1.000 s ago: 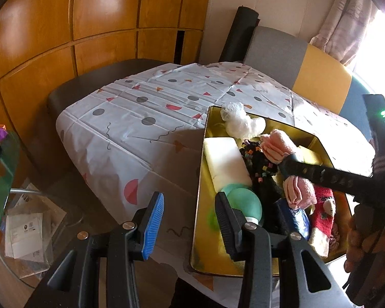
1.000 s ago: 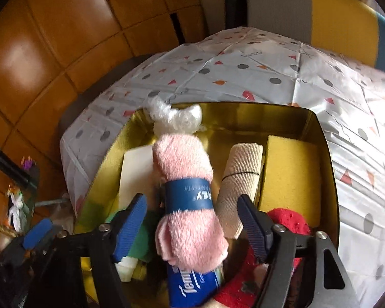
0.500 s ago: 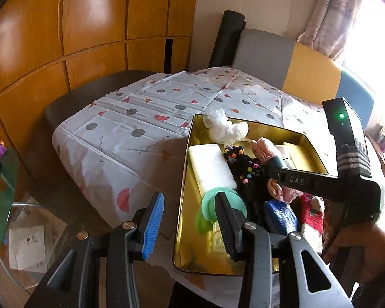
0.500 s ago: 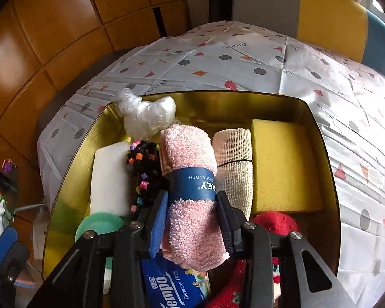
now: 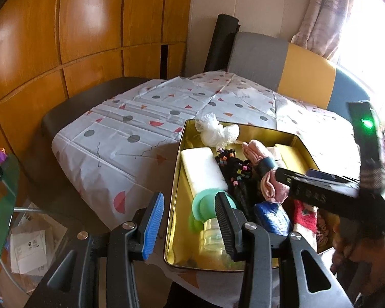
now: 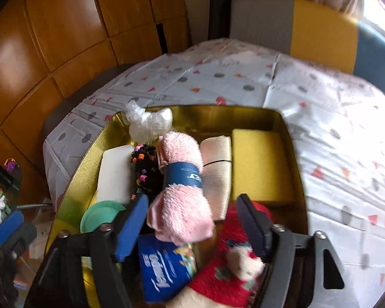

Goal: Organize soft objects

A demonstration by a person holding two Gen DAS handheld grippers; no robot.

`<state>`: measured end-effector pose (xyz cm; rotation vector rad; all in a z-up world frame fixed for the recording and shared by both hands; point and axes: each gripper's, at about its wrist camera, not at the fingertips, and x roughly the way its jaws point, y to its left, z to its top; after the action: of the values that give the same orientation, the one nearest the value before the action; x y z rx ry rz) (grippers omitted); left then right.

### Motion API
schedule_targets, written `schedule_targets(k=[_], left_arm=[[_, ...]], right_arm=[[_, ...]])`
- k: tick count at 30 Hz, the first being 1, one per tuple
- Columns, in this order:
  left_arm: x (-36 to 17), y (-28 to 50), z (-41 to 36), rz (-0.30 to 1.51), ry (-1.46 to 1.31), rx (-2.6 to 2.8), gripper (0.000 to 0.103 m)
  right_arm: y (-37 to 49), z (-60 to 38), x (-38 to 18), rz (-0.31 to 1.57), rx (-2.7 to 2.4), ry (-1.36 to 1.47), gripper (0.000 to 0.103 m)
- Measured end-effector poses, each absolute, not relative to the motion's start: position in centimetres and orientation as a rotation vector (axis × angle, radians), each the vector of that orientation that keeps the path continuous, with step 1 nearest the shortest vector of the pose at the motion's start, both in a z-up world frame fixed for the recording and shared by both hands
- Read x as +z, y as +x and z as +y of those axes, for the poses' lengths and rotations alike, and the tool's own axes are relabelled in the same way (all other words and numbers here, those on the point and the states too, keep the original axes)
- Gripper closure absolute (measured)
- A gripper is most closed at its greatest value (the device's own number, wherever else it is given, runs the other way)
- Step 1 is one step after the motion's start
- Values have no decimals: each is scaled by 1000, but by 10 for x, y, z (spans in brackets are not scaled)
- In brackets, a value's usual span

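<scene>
**Pink Towel Roll: Handling Notes**

The towel (image 6: 178,192) lies in the gold tin (image 6: 292,159), between the bead bundle (image 6: 145,164) and the beige roll (image 6: 217,169). The right gripper (image 6: 192,220) is opening; the towel's near end sits between its jaws, pads apparently clear. The left gripper (image 5: 190,218) stands half open and empty over the tin's near edge. Expect a light, compressible load. Grip at the blue band (image 6: 183,177), where the roll looks firmest.

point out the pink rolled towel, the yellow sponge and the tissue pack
pink rolled towel (image 6: 183,206), right wrist view, on its fluffy near end below the blue band
yellow sponge (image 6: 260,165), right wrist view, on its flat top face
tissue pack (image 6: 164,269), right wrist view, on the blue printed wrapper
</scene>
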<state>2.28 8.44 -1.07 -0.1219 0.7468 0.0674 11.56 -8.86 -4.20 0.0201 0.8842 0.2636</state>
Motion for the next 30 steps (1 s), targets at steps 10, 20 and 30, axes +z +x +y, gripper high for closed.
schedule_targets(k=[10,20,30], left_arm=[[1,11,72,693,-101,71,61],[10,-1,66,640,-90,96,61],[12,-4,66,630,-90,105,61]], right_arm=[[49,-118,-26,718,129,-52,15],[21,-127,-21,662,86,-38,10],[16,-125,-17,640,90,-29,9]])
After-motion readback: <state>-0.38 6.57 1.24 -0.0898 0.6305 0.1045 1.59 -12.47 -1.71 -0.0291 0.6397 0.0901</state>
